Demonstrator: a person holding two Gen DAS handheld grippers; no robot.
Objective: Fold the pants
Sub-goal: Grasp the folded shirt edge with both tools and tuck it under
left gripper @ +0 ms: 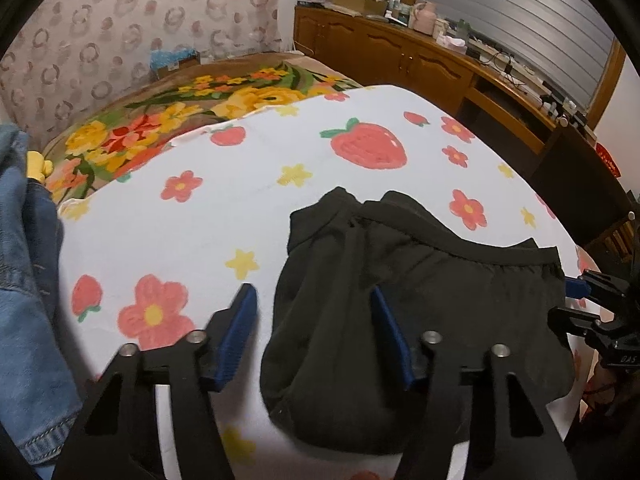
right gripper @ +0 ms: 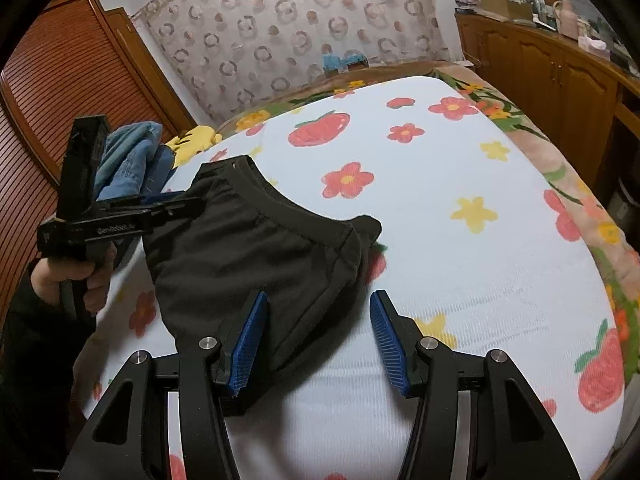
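Note:
Black pants (left gripper: 420, 300) lie folded into a compact bundle on the white strawberry-and-flower sheet (left gripper: 248, 208); the elastic waistband faces the far side. My left gripper (left gripper: 314, 304) is open and empty over the bundle's left edge, its right finger above the cloth. My right gripper (right gripper: 318, 308) is open and empty over the bundle's right edge (right gripper: 256, 264). The left gripper shows from the side in the right wrist view (right gripper: 176, 206), at the bundle's far left. The right gripper shows at the right edge of the left wrist view (left gripper: 576, 300).
Blue denim clothes (left gripper: 28, 280) and a yellow item (right gripper: 196, 140) are heaped at the bed's left side. A floral blanket (left gripper: 168, 128) covers the bed's far end. A wooden sideboard (left gripper: 440, 64) with clutter runs along the right.

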